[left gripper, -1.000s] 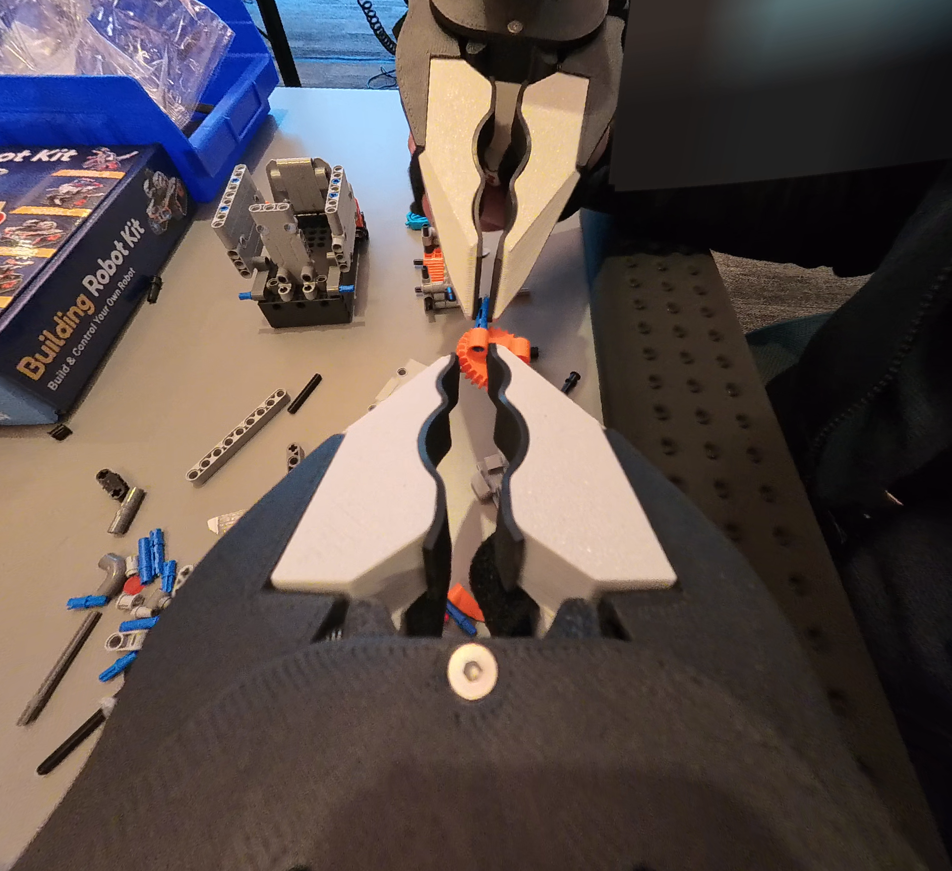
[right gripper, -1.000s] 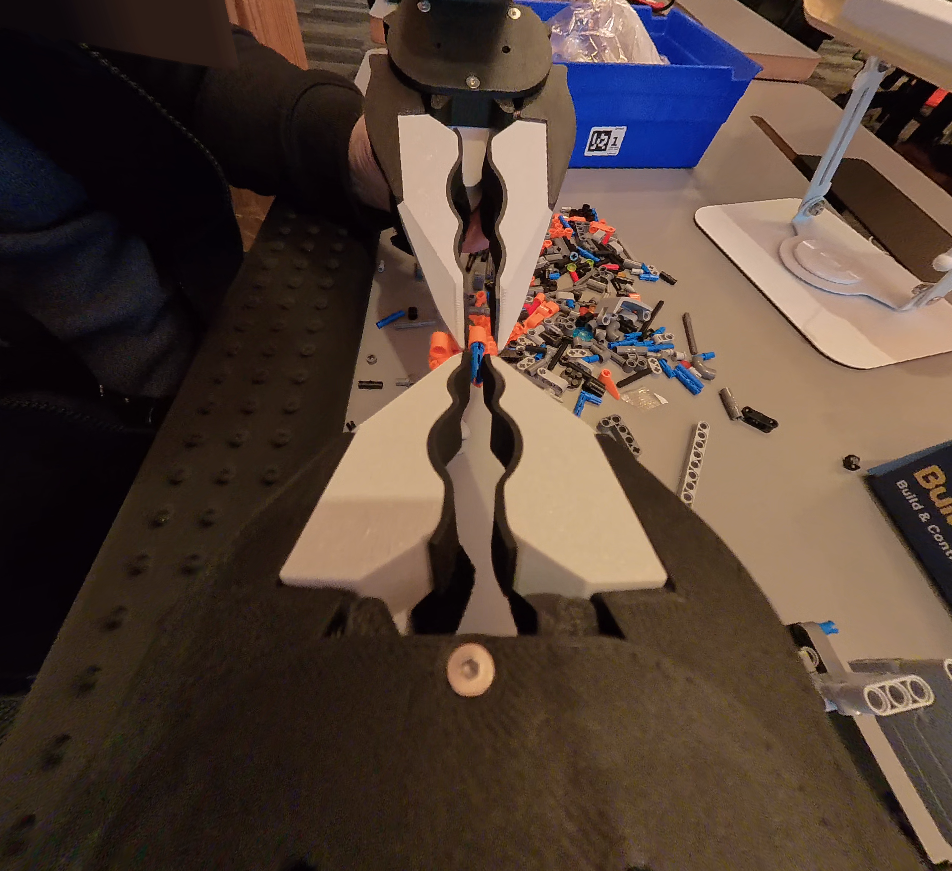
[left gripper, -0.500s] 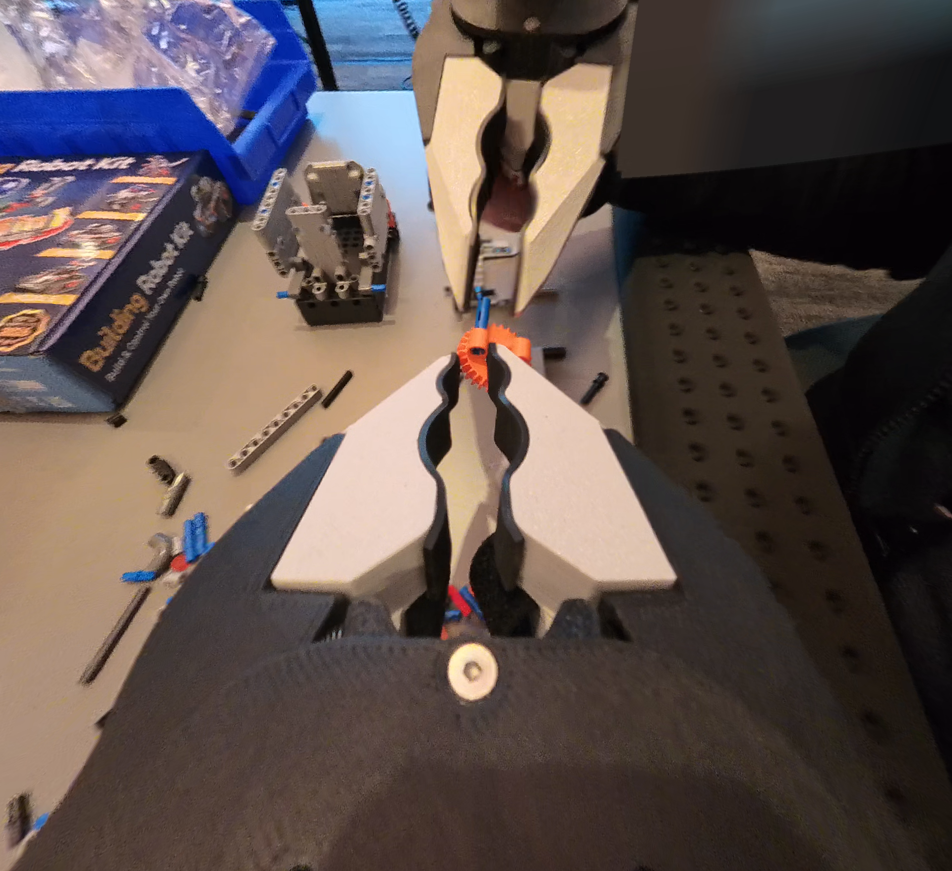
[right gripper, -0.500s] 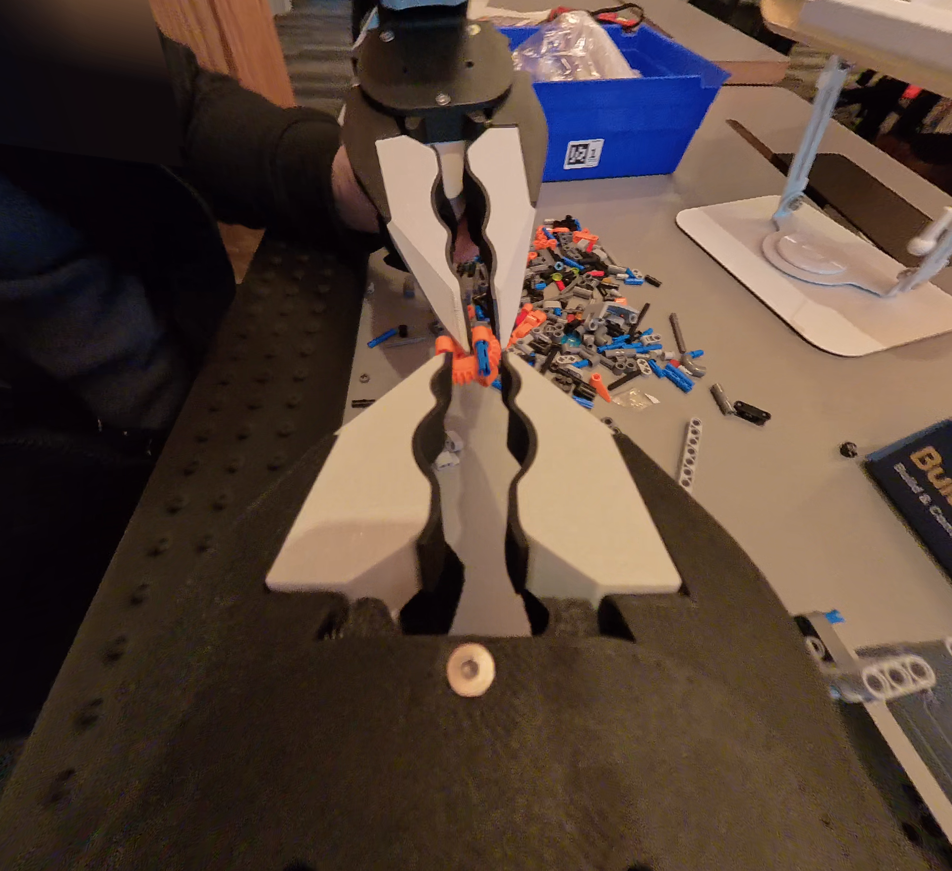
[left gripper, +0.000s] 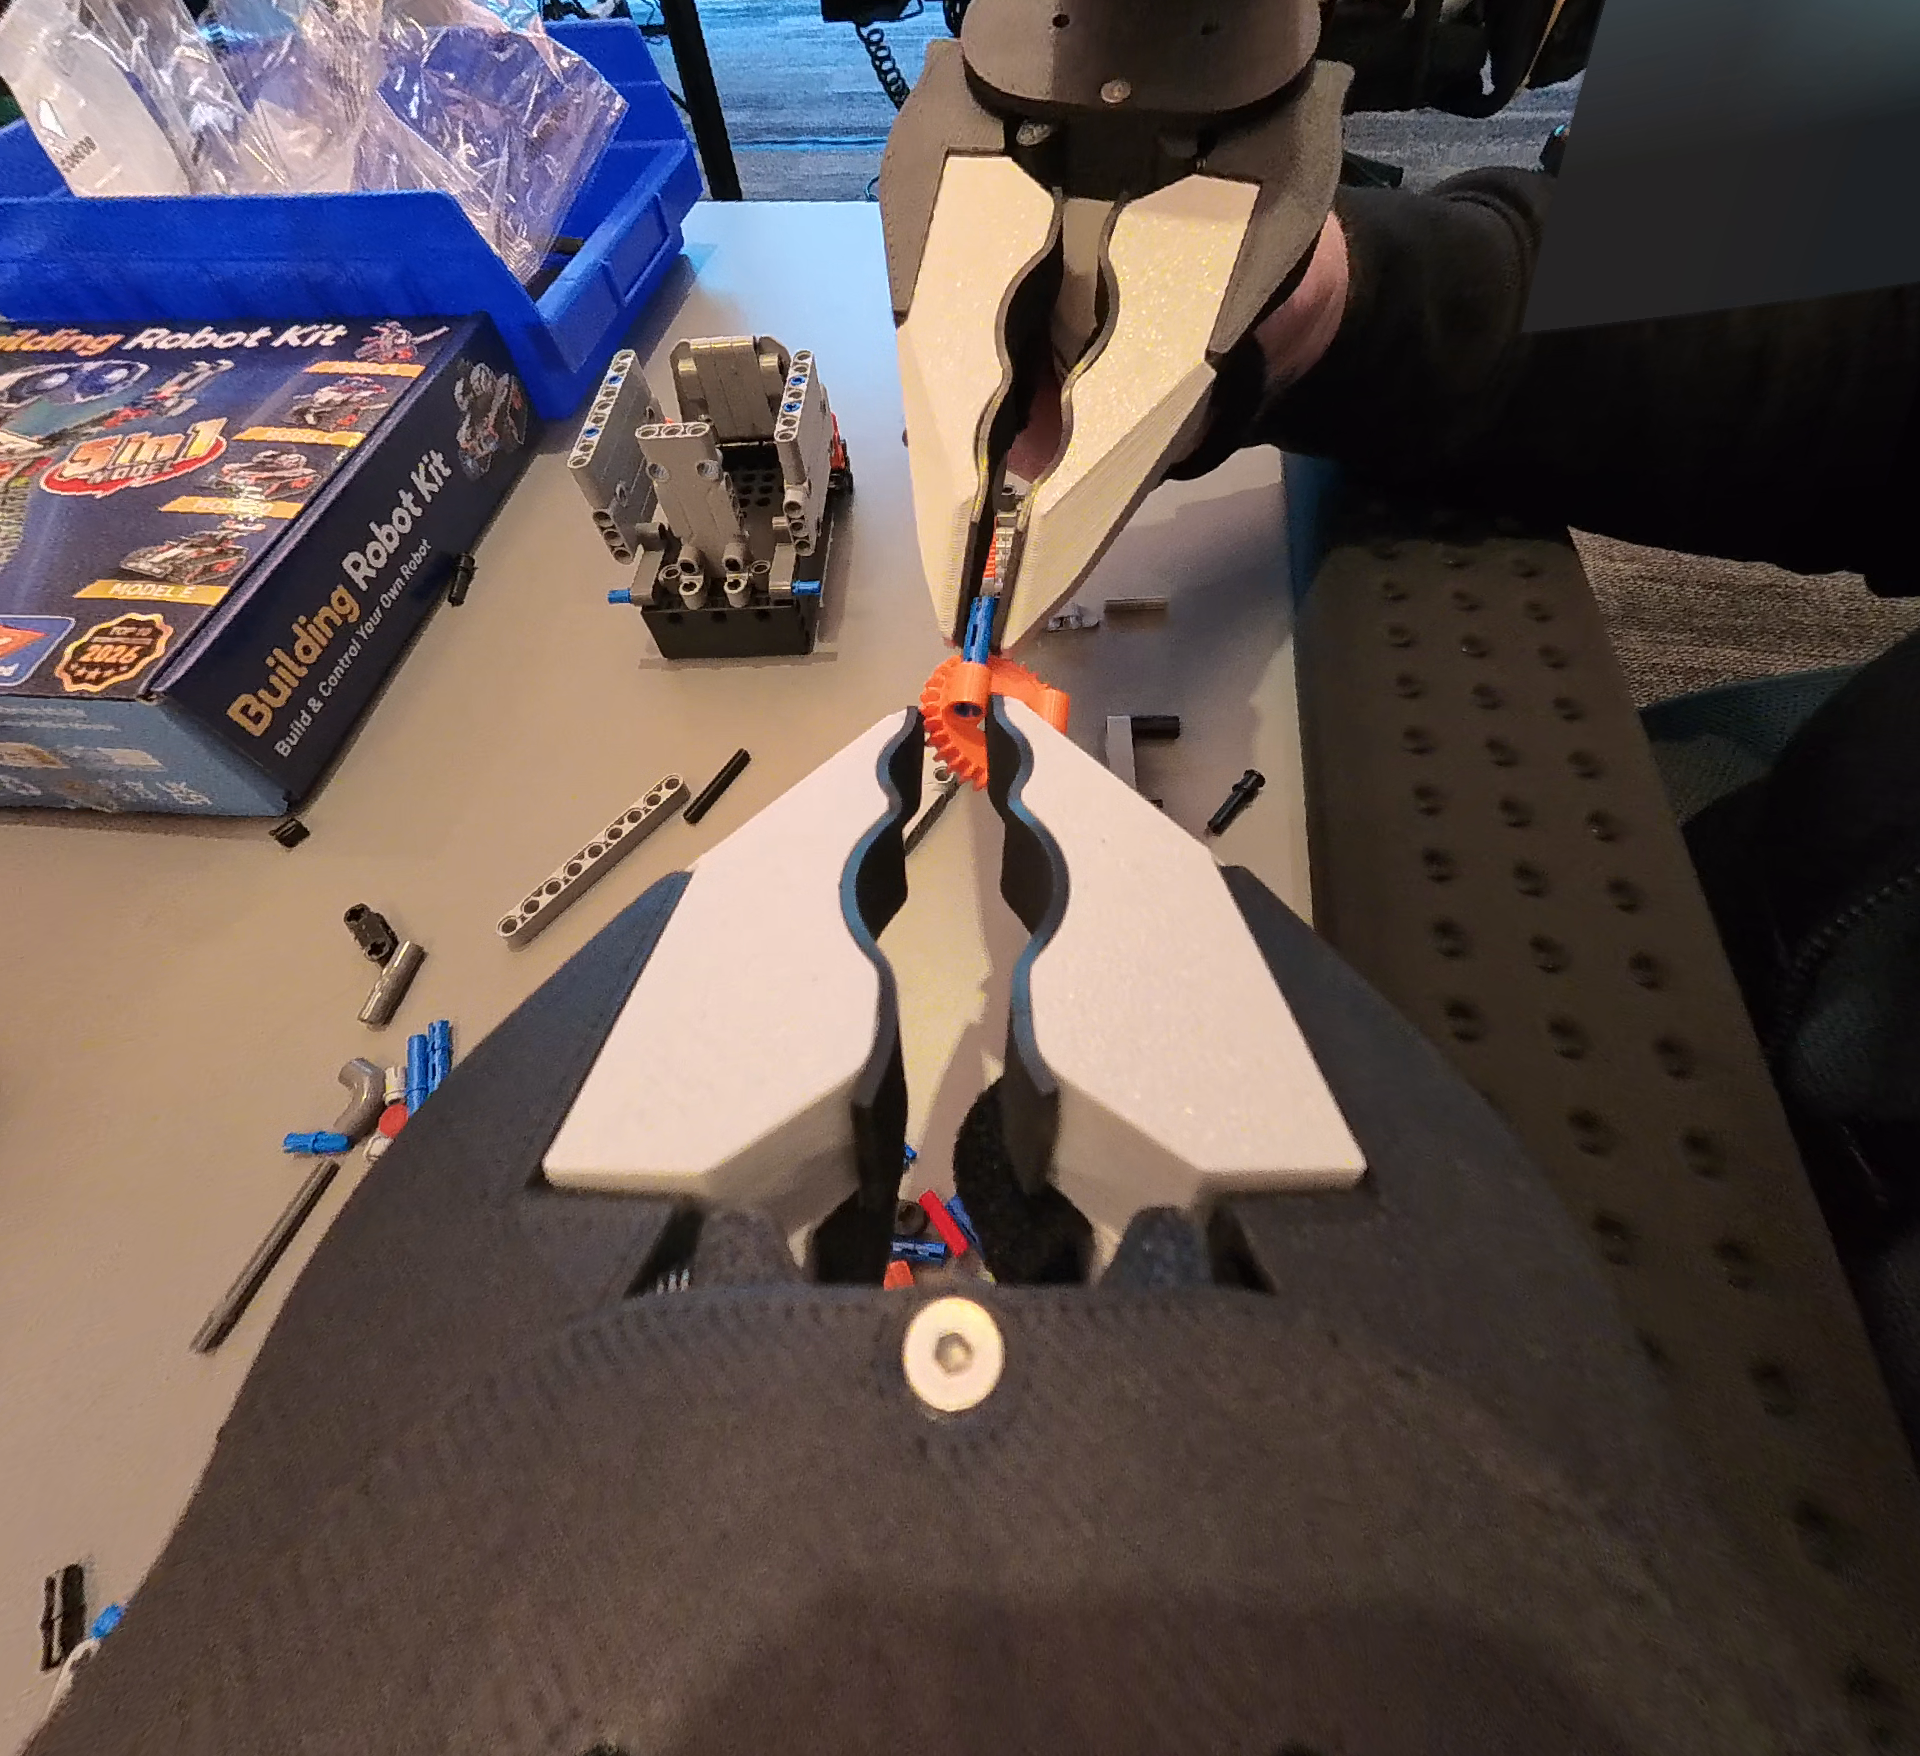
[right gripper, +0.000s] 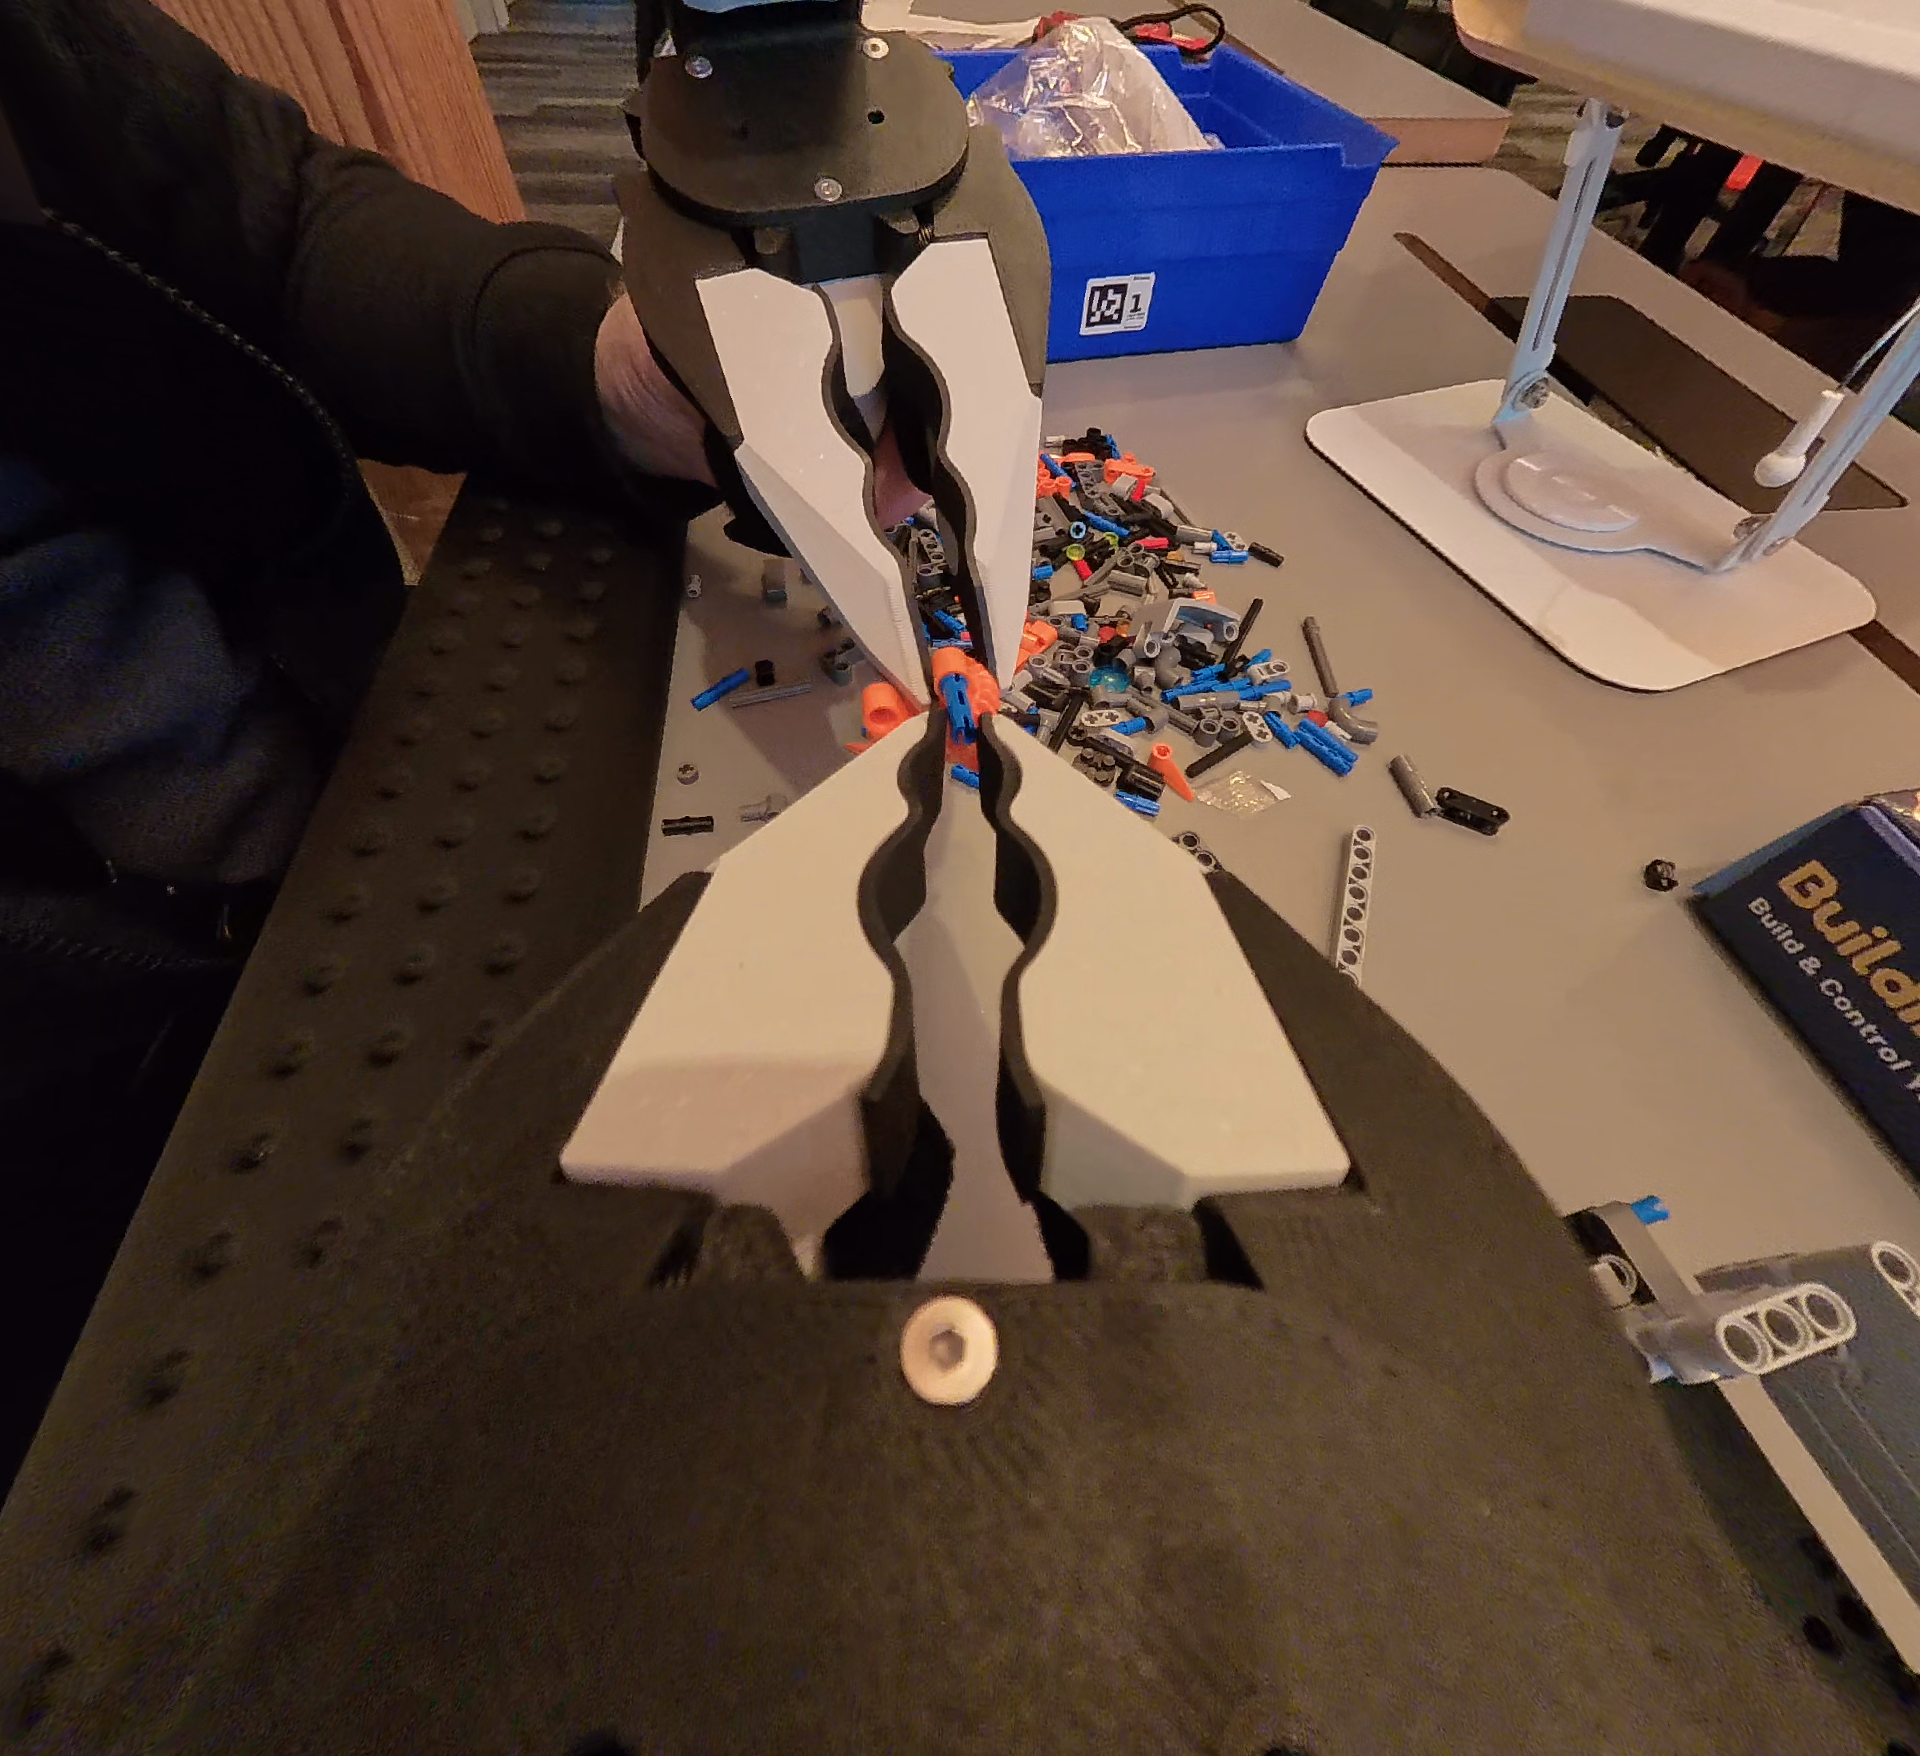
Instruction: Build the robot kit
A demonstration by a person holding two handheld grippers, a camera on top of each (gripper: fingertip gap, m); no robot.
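Note:
My left gripper (left gripper: 961, 742) is shut on an orange gear (left gripper: 958, 717) and holds it above the grey table. My right gripper (right gripper: 961, 735) faces it tip to tip and is shut on a blue pin (right gripper: 958, 700) that sits in the gear's hub. In the left wrist view the right gripper (left gripper: 982, 636) comes in from above with the blue pin (left gripper: 977, 623) between its tips. In the right wrist view the left gripper (right gripper: 951, 672) pinches the orange gear (right gripper: 943, 670). A person's hand holds each gripper.
A blue bin (left gripper: 582, 252) with plastic bags and a dark blue kit box (left gripper: 260, 511) stand at the left. A grey and black partial build (left gripper: 727, 511) is nearby. A pile of small parts (right gripper: 1143, 646), a white stand (right gripper: 1610, 563) and a black perforated mat (left gripper: 1507, 875) surround the spot. The tips of both grippers are at nearly the same place.
My right gripper's jaws, apart half a second ago, are shut on the blue pin again. Both grippers have shifted a little, with the gear still held.

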